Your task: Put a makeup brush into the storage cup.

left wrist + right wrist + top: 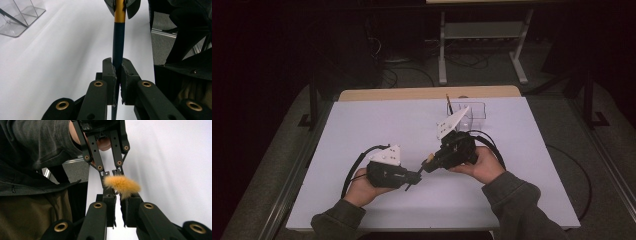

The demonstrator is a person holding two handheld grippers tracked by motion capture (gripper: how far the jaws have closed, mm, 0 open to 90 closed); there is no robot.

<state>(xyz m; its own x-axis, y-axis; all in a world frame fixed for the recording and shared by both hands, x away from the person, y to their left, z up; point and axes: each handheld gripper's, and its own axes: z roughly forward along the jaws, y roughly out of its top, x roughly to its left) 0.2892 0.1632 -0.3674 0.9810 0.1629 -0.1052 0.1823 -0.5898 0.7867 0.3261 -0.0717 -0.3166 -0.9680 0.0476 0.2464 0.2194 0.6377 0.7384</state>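
Both hands held their grippers low over the near middle of the white desk (362, 130), tips pointing at each other. The left gripper (414, 178) had its fingers (109, 75) clamped on the dark handle of a brush (118, 42). The right gripper (428, 164) had its fingers (109, 202) closed on the brush's gold band, just below its orange bristles. A clear box (469, 116) stood at the far side, well apart.
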